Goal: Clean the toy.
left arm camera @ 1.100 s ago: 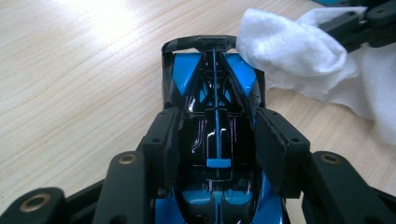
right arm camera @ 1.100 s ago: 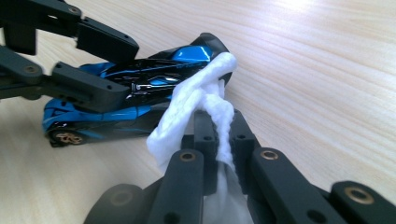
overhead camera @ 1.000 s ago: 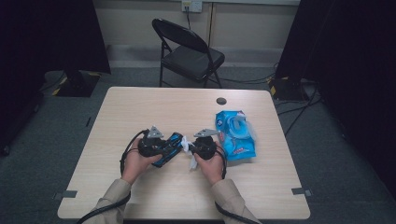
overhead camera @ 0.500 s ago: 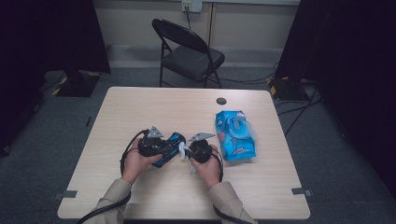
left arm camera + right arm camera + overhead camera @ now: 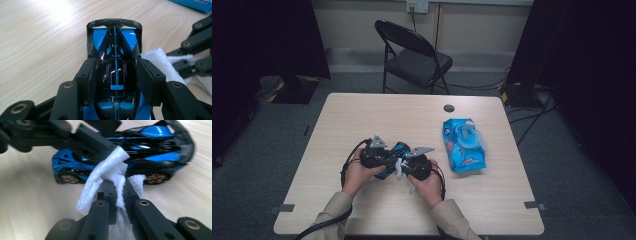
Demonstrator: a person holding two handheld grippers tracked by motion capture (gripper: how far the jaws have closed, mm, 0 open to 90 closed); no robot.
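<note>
A blue and black toy car (image 5: 393, 159) (image 5: 115, 65) (image 5: 140, 152) sits on the table between both hands. My left gripper (image 5: 384, 159) (image 5: 115, 76) is shut on the car's body, one jaw on each flank. My right gripper (image 5: 404, 167) (image 5: 117, 188) is shut on a white wipe (image 5: 105, 177) (image 5: 160, 58) (image 5: 400, 169). The wipe presses against the car's side, between its wheels. In the right gripper view the left gripper's dark jaws cross over the car's top.
A blue pack of wipes (image 5: 463, 144) lies on the table (image 5: 377, 117) to the right of my hands, its flap up. A round dark hole (image 5: 449, 108) sits near the far edge. A black folding chair (image 5: 412, 55) stands beyond the table.
The right gripper with the wipe has moved left from near the pack to the car's side. The left gripper still holds the car in the same spot.
</note>
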